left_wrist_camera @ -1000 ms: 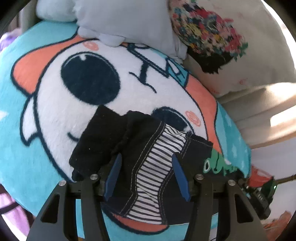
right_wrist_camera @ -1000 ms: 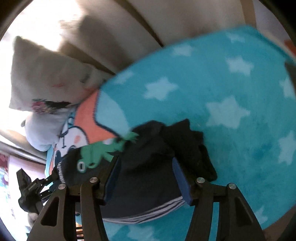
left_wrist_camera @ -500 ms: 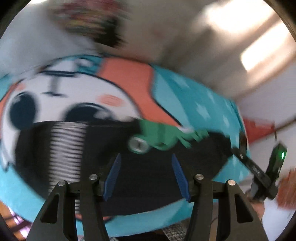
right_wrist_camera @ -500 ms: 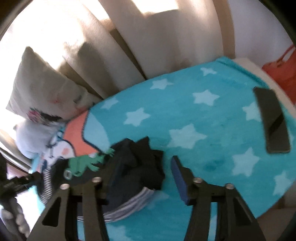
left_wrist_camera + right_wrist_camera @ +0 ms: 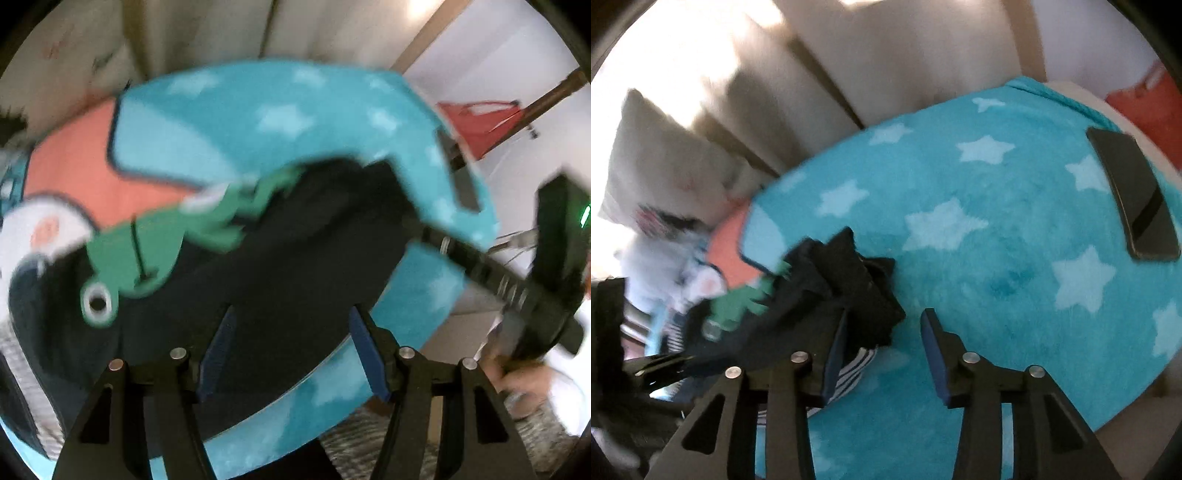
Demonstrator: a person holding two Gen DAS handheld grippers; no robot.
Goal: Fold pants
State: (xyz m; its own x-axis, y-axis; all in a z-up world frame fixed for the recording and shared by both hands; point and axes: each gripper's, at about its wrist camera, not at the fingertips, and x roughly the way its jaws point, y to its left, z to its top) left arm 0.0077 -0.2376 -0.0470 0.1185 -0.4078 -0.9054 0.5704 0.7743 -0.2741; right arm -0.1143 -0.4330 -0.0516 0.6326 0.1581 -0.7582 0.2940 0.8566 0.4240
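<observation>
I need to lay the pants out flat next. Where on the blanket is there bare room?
The widest bare patch is the starred blanket between the bunched pants and the phone, running toward the near edge. The phone crowds the far right edge. The left is crowded: the pants, the left hand-held gripper, and the pillow behind.

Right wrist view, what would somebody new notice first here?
The bright turquoise star blanket fills the frame. On its left part lies a dark crumpled pair of pants with a green dinosaur patch. A black phone lies at the blanket's far right.
</observation>
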